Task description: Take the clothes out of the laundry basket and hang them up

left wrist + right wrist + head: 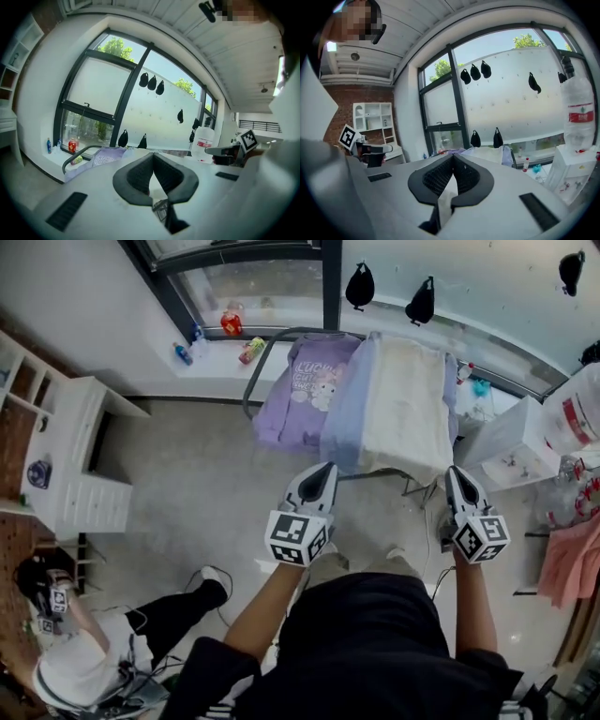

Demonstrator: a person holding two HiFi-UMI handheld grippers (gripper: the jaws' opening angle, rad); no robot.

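A drying rack (255,365) stands by the window. Over it hang a purple printed shirt (305,390), a lavender cloth (349,418) and a cream cloth (405,409). My left gripper (324,471) and right gripper (457,474) are held up side by side, close to my body, short of the rack's near edge. Both are shut, with nothing between the pads. In the left gripper view the jaws (153,155) meet, with the purple shirt (108,156) beyond them. In the right gripper view the jaws (453,156) meet below the cream cloth (487,152). No laundry basket is in view.
A white shelf unit (80,474) stands at the left and a person (94,652) sits on the floor at lower left. Bottles (232,322) line the window sill. At the right are a large water bottle (581,409) and a pink garment (572,559). Black clips (360,285) hang on the window.
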